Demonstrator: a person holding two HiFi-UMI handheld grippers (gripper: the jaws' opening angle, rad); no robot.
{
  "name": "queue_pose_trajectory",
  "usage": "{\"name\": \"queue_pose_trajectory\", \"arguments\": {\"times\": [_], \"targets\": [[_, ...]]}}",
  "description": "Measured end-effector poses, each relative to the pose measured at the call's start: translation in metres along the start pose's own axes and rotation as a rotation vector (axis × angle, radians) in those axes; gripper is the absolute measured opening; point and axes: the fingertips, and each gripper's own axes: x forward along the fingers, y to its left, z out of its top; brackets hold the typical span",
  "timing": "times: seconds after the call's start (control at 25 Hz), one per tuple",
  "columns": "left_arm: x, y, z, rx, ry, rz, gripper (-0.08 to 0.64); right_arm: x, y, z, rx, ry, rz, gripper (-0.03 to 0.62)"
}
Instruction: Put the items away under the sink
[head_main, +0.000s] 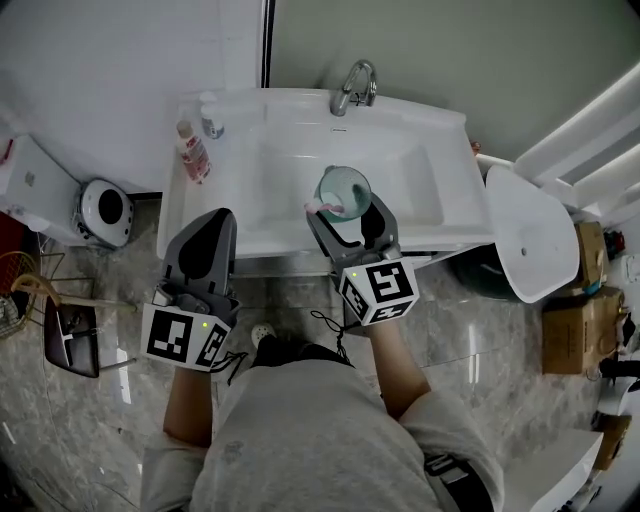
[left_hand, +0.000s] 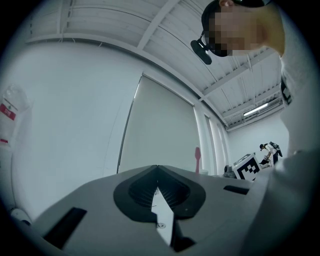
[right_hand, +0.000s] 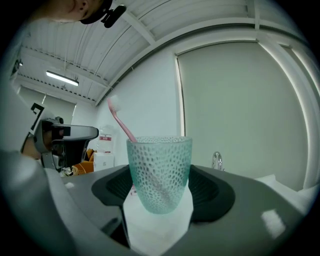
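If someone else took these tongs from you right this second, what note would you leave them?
Left tongs: shut, empty, by the front left edge of the sink.
Right tongs: shut on the cup, with the toothbrush inside, held over the basin.
On the sink's back left corner: a bottle with a pink label and a small bottle.
Done: cup and toothbrush are in the grip.
Left: put them under the sink, then the two bottles. The space under the sink is not in view.

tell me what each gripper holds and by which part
Right gripper clamps the teal cup by its sides, pink toothbrush standing inside. Left gripper is shut on nothing.
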Motion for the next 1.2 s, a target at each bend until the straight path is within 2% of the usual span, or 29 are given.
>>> {"name": "queue_pose_trajectory", "arguments": {"times": [0.36, 0.72, 0.96, 1.2], "targets": [[-0.026, -0.041, 0.009, 0.005, -0.038, 0.138, 0.008, -0.044, 0.012, -0.003, -0.001, 0.025, 0.131, 0.359], [-0.071, -0.064, -0.001, 0.004, -0.033, 0.253, 0.008, -0.078, 0.040, -0.018, 0.011, 0.024, 0.229, 0.359], [-0.094, -0.064, -0.007, 0.001, -0.029, 0.277, 0.008, -0.088, 0.067, -0.028, 0.019, 0.020, 0.266, 0.359], [-0.113, -0.060, -0.012, -0.028, -0.017, 0.242, 0.008, -0.099, 0.095, -0.038, 0.035, 0.023, 0.259, 0.359]]}}
